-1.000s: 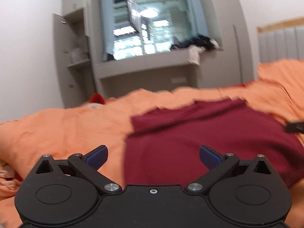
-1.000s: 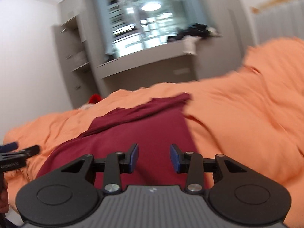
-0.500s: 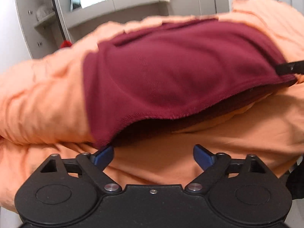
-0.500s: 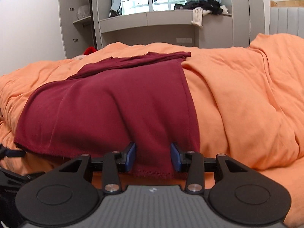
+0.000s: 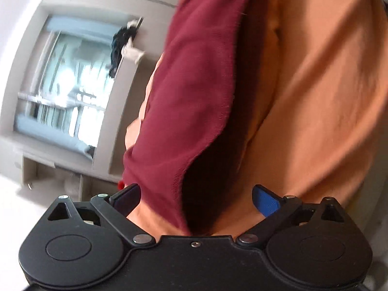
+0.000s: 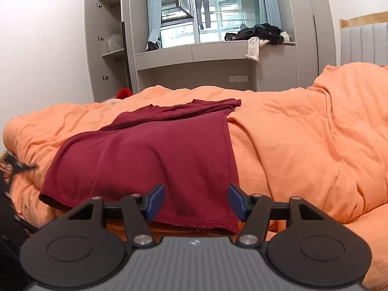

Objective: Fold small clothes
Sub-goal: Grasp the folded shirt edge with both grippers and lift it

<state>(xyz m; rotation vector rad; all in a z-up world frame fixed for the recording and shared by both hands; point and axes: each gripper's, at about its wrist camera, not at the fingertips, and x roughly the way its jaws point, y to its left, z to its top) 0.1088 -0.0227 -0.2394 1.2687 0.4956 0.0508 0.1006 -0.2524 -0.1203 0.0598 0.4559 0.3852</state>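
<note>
A dark red garment (image 6: 150, 155) lies spread on the orange duvet (image 6: 303, 140), its near hem hanging over the bed's front edge. My right gripper (image 6: 196, 202) is open, its blue pads either side of the garment's near right corner. My left gripper (image 5: 196, 200) is open and rolled sideways, with the garment's (image 5: 194, 97) near left corner between its fingers. In the right wrist view, the left gripper (image 6: 17, 165) shows blurred at the far left.
A grey window seat (image 6: 194, 53) with a pile of dark and white clothes (image 6: 262, 34) stands behind the bed. An open grey cupboard (image 6: 106, 43) is at the left, a padded headboard (image 6: 363, 43) at the right. A red item (image 6: 123, 92) lies beyond the duvet.
Both grippers dropped from above the garment to its near hem. The right jaws widened. The left gripper rolled strongly sideways and closed in on the left corner.
</note>
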